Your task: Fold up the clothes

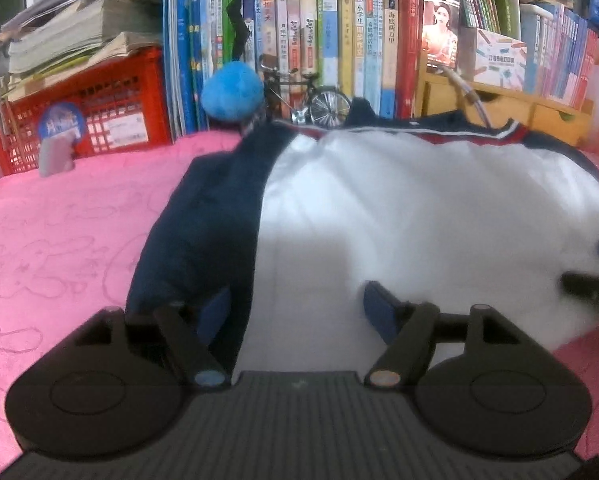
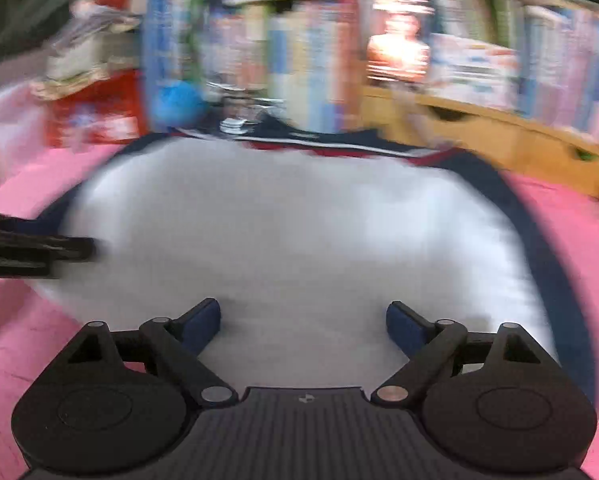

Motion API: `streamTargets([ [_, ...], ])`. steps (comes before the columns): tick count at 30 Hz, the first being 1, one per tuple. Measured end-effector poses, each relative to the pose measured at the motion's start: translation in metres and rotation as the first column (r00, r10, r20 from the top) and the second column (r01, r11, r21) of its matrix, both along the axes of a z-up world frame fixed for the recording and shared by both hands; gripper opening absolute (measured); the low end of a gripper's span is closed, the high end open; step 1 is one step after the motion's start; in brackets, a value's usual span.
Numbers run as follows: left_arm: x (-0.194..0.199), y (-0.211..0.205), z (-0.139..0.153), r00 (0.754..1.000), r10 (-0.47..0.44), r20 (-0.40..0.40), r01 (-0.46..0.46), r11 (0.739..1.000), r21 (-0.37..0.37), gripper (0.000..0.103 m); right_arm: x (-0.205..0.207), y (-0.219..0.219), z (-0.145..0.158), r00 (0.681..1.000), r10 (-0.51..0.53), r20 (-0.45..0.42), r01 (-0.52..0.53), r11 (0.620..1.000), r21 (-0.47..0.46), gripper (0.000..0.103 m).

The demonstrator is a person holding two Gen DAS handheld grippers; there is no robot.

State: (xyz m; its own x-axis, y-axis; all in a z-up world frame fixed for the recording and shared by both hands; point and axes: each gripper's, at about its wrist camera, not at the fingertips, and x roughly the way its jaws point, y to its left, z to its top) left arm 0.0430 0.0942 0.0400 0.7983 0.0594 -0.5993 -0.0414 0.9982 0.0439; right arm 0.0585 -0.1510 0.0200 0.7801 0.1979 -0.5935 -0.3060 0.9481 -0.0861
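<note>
A white garment [image 1: 399, 208] with navy sleeves and a red, white and navy striped collar lies flat on a pink cloth [image 1: 59, 232]. Its navy sleeve [image 1: 203, 224] is folded down along the white body's left side. My left gripper [image 1: 295, 312] is open, low over the garment's near edge, one finger over the navy sleeve and the other over the white body. In the blurred right wrist view the same garment [image 2: 283, 240] fills the middle, and my right gripper [image 2: 303, 322] is open above its near hem. Each gripper shows at the other view's edge, the right gripper [image 1: 595, 284] and the left gripper [image 2: 31, 250].
Behind the cloth stands a bookshelf [image 1: 339, 40] full of books, with a red crate [image 1: 91, 112] of paper stacks at the left, a blue plush ball [image 1: 233, 92], a small model bicycle [image 1: 307, 96] and a wooden drawer unit [image 1: 519, 108] at the right.
</note>
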Motion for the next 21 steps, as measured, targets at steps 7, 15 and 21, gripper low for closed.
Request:
streamTargets([
  [7, -0.002, 0.018, 0.001, 0.999, 0.04, -0.004, -0.04, 0.999, -0.001, 0.074, 0.011, -0.106, 0.001, 0.969, -0.246, 0.037, 0.248, 0.966, -0.077, 0.08],
  [15, -0.005, 0.045, 0.003, 0.994, 0.106, -0.01, -0.106, 0.994, -0.001, 0.084, 0.011, -0.142, 0.0, 0.956, -0.29, -0.034, 0.291, 0.956, 0.037, 0.083],
  [21, -0.004, 0.057, 0.002, 0.992, 0.127, -0.023, -0.128, 0.991, -0.032, 0.088, 0.005, -0.129, 0.011, 0.913, -0.403, 0.07, 0.406, 0.913, -0.043, 0.09],
])
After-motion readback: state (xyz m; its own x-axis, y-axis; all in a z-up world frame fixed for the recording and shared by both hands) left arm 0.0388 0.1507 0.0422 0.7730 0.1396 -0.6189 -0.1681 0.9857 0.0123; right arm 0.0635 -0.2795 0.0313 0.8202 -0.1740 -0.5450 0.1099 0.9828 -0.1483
